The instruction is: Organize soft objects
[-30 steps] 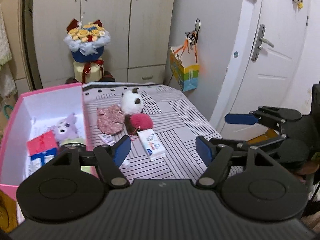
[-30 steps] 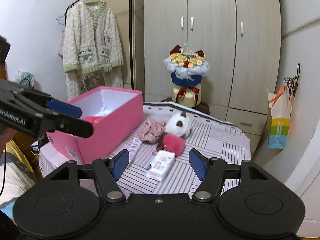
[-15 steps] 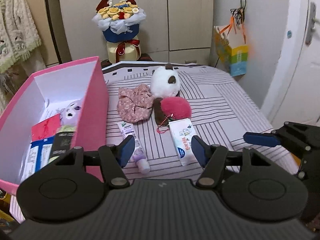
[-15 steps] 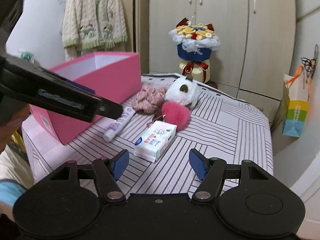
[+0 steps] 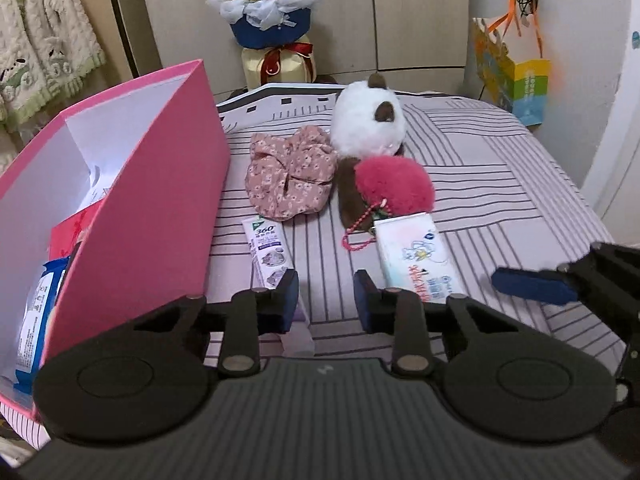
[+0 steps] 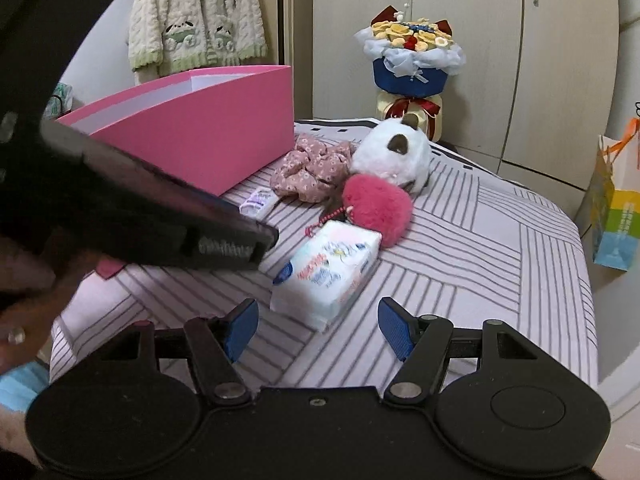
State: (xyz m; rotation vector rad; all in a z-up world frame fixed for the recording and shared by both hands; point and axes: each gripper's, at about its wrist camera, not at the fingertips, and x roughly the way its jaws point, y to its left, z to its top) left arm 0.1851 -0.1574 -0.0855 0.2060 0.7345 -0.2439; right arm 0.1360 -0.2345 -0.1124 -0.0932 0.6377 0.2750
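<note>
A fluffy pink pompom (image 5: 394,186), a white plush (image 5: 370,122) and a crinkled floral scrunchie (image 5: 290,178) lie clustered on the striped cloth (image 5: 500,184) beside the stiff pink box (image 5: 160,208). A glossy tissue pack (image 6: 328,270) lies nearer. Left gripper (image 5: 326,294) hovers narrowly parted, empty; right gripper (image 6: 316,330) gapes wide. Wardrobe (image 6: 480,40) behind.

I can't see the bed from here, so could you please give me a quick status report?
Left gripper open, empty, low over tube. Right gripper open, empty, facing tissue pack. Plush, pompom, scrunchie outside pink box. Nothing blocking.
</note>
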